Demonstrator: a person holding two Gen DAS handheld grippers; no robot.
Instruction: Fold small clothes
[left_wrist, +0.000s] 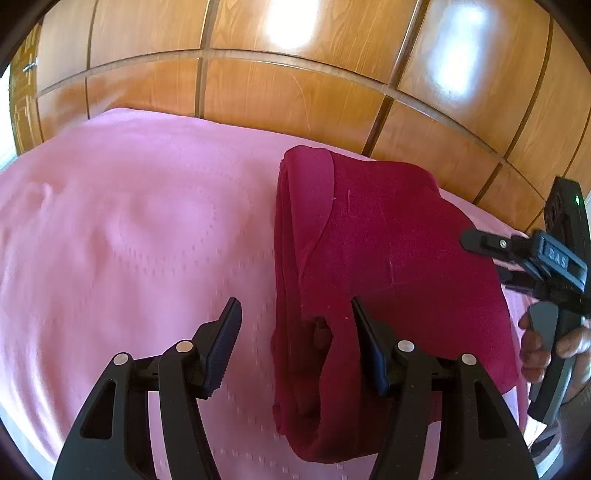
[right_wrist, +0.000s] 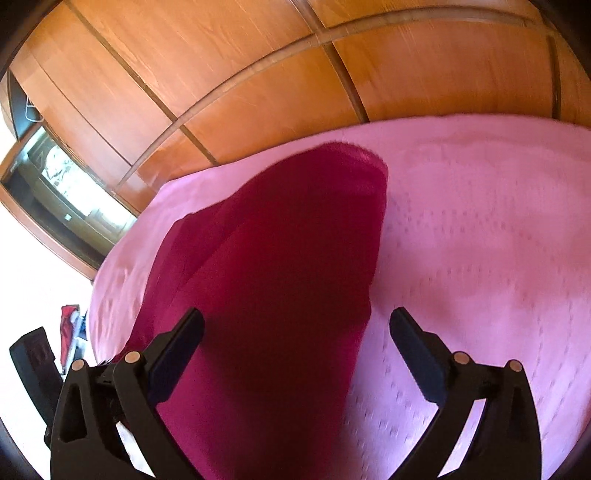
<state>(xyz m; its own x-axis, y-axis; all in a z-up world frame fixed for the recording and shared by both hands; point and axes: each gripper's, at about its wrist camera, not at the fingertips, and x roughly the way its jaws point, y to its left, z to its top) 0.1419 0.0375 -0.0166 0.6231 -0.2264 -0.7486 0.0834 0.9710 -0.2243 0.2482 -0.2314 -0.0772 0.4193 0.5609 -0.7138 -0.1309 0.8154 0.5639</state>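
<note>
A dark red garment (left_wrist: 376, 258) lies folded lengthwise on the pink bedspread (left_wrist: 129, 229), its folded edge to the left. My left gripper (left_wrist: 295, 314) is open and empty, its jaws straddling the garment's near left edge just above it. My right gripper (right_wrist: 295, 332) is open and empty, hovering over the garment (right_wrist: 280, 258) near its close end. In the left wrist view the right gripper (left_wrist: 476, 243) shows at the garment's right edge, held by a hand.
A wooden panelled wardrobe (left_wrist: 295, 92) stands behind the bed. The bedspread (right_wrist: 480, 240) stretches bare right of the garment. A glass-fronted shelf (right_wrist: 62, 192) and a red item (right_wrist: 70, 325) lie off the bed's left side.
</note>
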